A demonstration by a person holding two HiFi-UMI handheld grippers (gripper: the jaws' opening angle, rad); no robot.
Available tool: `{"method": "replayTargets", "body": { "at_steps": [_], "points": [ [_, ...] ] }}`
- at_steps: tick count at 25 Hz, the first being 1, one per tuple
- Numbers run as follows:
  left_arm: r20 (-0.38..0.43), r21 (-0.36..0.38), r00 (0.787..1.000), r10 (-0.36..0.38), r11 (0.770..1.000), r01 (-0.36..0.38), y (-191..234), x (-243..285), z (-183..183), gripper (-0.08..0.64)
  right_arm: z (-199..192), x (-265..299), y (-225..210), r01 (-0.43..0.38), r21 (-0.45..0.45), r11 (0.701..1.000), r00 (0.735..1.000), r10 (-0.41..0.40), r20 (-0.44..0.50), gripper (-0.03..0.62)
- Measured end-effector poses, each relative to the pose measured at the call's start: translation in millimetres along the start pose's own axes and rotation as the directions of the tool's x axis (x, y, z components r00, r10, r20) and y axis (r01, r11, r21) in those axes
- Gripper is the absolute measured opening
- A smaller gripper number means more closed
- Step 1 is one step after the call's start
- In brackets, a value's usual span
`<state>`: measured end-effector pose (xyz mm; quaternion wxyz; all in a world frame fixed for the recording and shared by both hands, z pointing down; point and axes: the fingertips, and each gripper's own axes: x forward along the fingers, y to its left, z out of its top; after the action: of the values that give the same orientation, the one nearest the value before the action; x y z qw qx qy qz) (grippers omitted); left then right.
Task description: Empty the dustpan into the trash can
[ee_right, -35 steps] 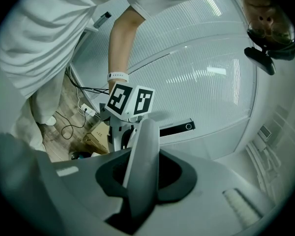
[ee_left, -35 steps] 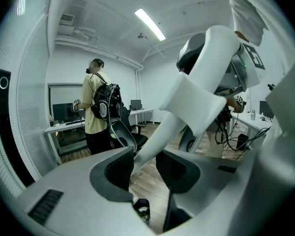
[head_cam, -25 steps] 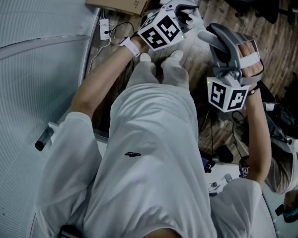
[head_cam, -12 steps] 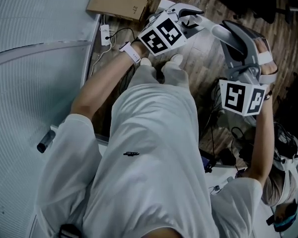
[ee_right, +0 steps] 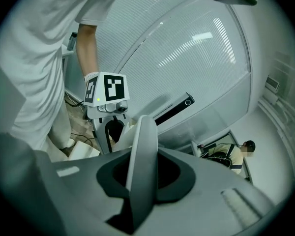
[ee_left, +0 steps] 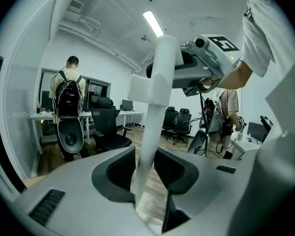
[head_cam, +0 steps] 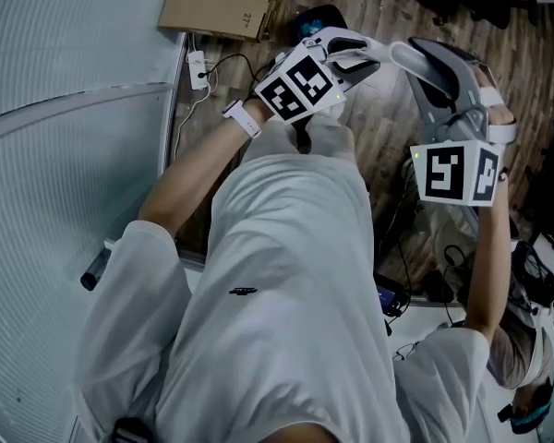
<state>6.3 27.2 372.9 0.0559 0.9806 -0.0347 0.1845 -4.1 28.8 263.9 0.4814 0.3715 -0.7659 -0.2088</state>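
left gripper (ee_left: pixel 145 168): jaws were just drawn tighter, white bar (ee_left: pixel 155 97) pinched | right gripper (ee_right: pixel 141 176): jaws likewise narrowed onto grey strip (ee_right: pixel 145 139), cube (head_cam: pixel 457 173) rolled since a second before | dustpan: pan unseen, held parts judged its handle, far of the knees (head_cam: pixel 305 141) | grip judged firmed for carrying

The head view is dim and bluish, the wooden floor (head_cam: pixel 388 127) kept dark. In the left gripper view, light is cast by a ceiling strip (ee_left: pixel 153 23), and the near white handle (ee_left: pixel 152 117) is washed pale and soft. In the right gripper view, striped glare is spread over a curved wall (ee_right: pixel 196 58) and the near grey handle (ee_right: pixel 142 151) is blurred. Both gripper views are bent and blackened at the edges.
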Motion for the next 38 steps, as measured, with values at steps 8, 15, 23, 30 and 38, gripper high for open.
{"method": "replayTargets", "body": {
  "at_steps": [8,15,23,30,38],
  "points": [
    [0.027,-0.065,0.999,-0.029,0.997,0.030,-39.9,-14.3,-18.0,0.129,-14.0,-20.0,29.0,-0.043,0.041,0.998,0.998,0.045,-0.052,0.066],
    [0.019,-0.104,1.000,0.004,0.995,-0.002,-41.2,-27.2,-23.3,0.153,-45.4,-35.3,21.5,-0.016,0.069,0.997,0.993,0.024,-0.113,0.067],
    [0.027,-0.121,0.999,0.043,0.992,-0.040,-32.4,-39.3,-23.0,0.153,-95.5,-24.1,32.7,-0.025,0.090,0.996,0.978,0.043,-0.203,0.069],
    [0.008,-0.139,0.999,0.054,0.989,-0.052,-24.2,-44.3,-24.5,0.135,-145.0,-0.3,39.1,-0.001,0.172,0.985,0.957,0.051,-0.285,0.068],
    [0.004,-0.168,0.996,0.084,0.982,-0.082,-12.8,-39.2,-15.6,0.055,-206.4,29.0,32.2,0.014,0.221,0.975,0.922,0.073,-0.380,0.069]
  ]
}}
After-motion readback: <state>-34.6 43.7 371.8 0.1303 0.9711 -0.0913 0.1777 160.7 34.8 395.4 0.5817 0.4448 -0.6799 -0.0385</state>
